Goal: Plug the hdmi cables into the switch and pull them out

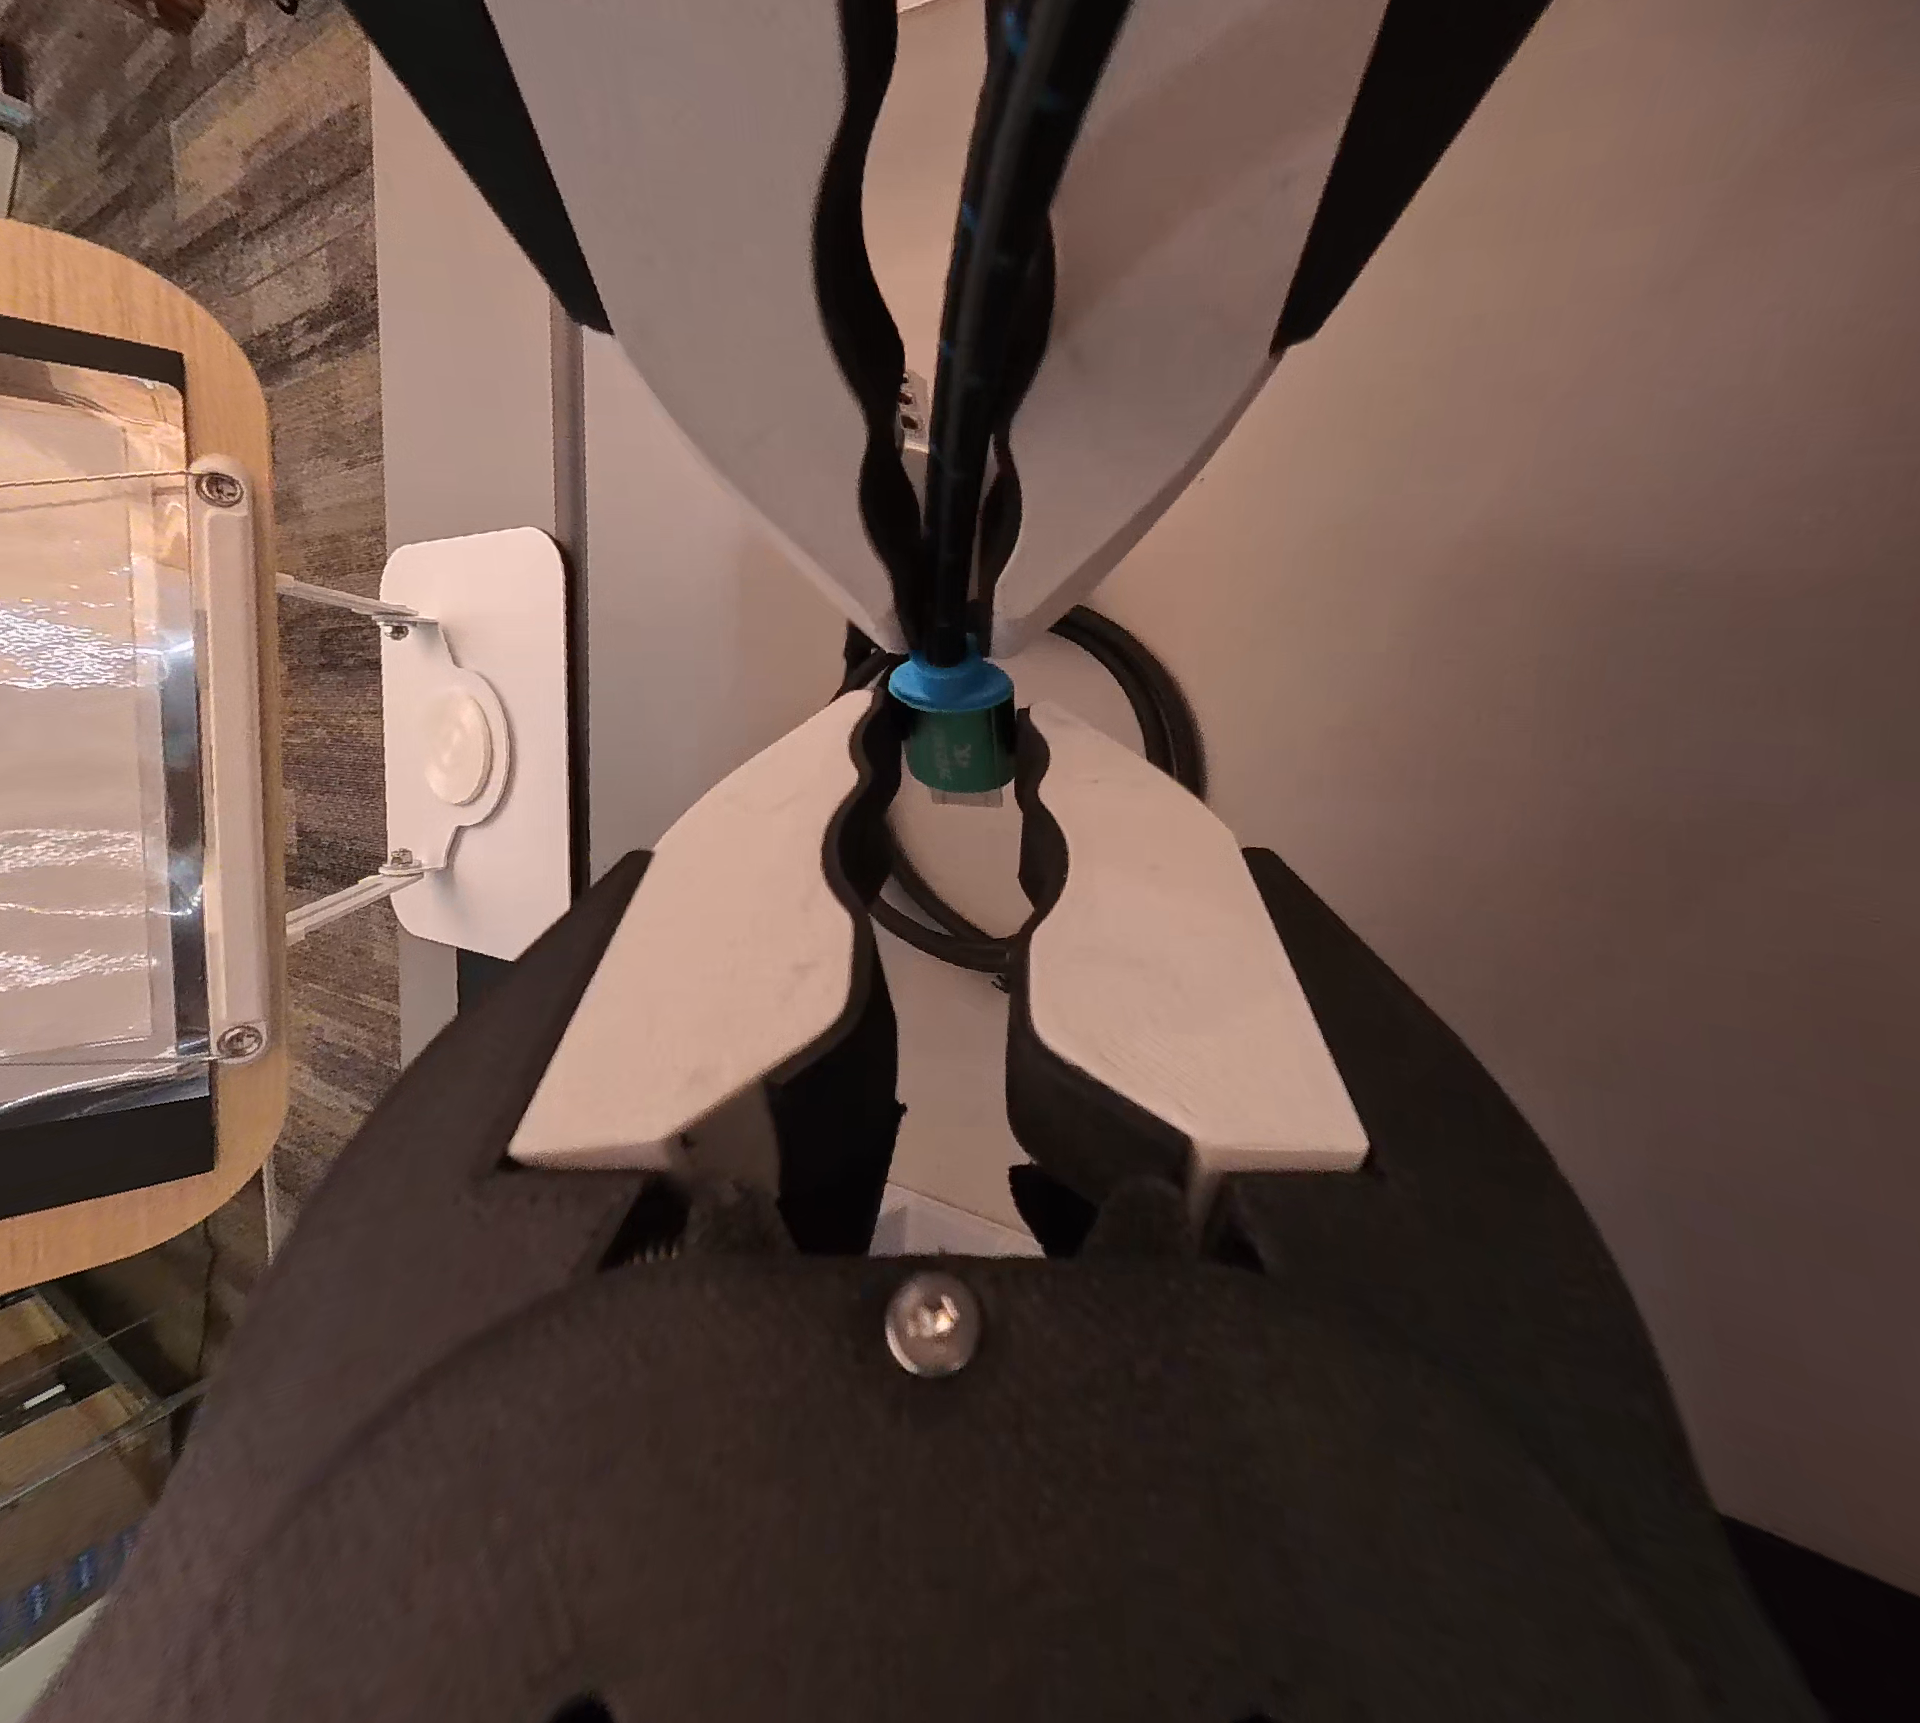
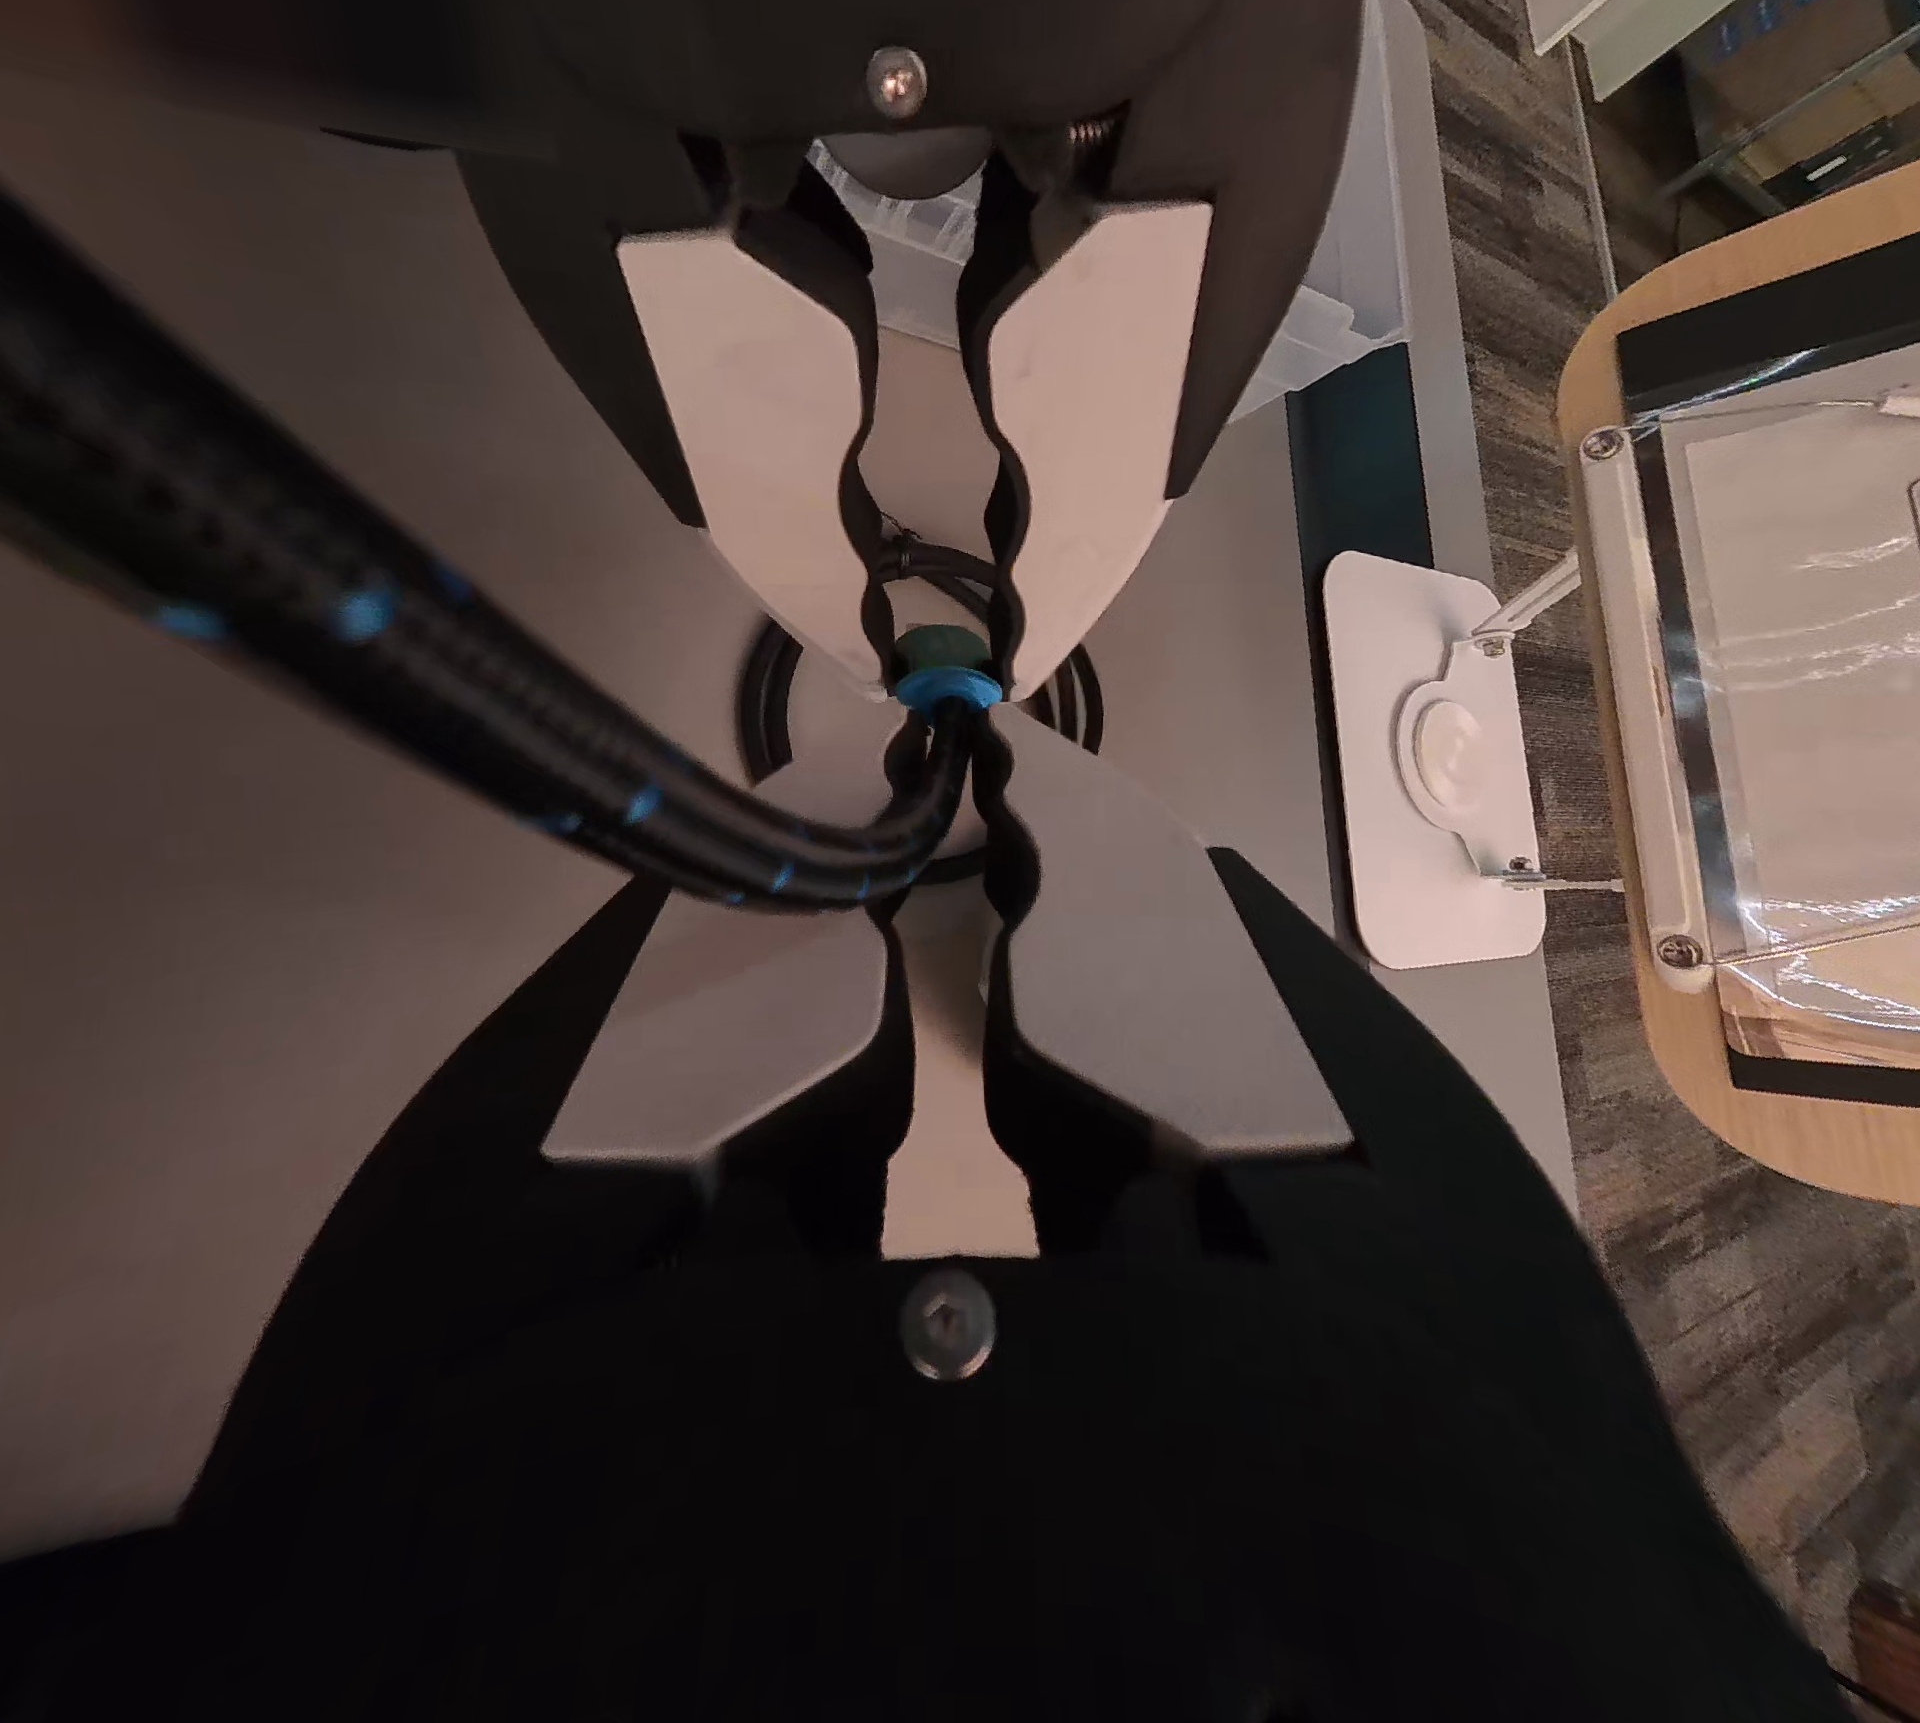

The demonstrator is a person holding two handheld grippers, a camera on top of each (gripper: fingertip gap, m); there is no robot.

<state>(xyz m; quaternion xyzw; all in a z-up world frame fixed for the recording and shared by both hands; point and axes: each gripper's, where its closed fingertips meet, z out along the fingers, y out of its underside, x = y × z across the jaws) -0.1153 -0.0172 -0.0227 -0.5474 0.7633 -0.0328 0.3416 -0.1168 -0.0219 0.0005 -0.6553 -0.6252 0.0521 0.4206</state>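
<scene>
2 claws meet at 1 plug, up above the tabletop.

Left wrist view: the right claw (image 1: 951,634) pinches the black HDMI cable (image 1: 997,271) just behind its blue collar. The green plug (image 1: 951,743) sits between the narrow fingers of the left claw (image 1: 951,717); I cannot tell if they press on it. This looks like passing the plug over before plugging in. Next, the left claw needs a firm hold, then the right one can let go. Right wrist view: the cable bends away to the side. No switch shows clearly. A coiled cable (image 2: 764,707) lies below on the white tabletop (image 2: 312,374), whose edge is near, with carpet floor (image 2: 1507,323) beyond.
</scene>
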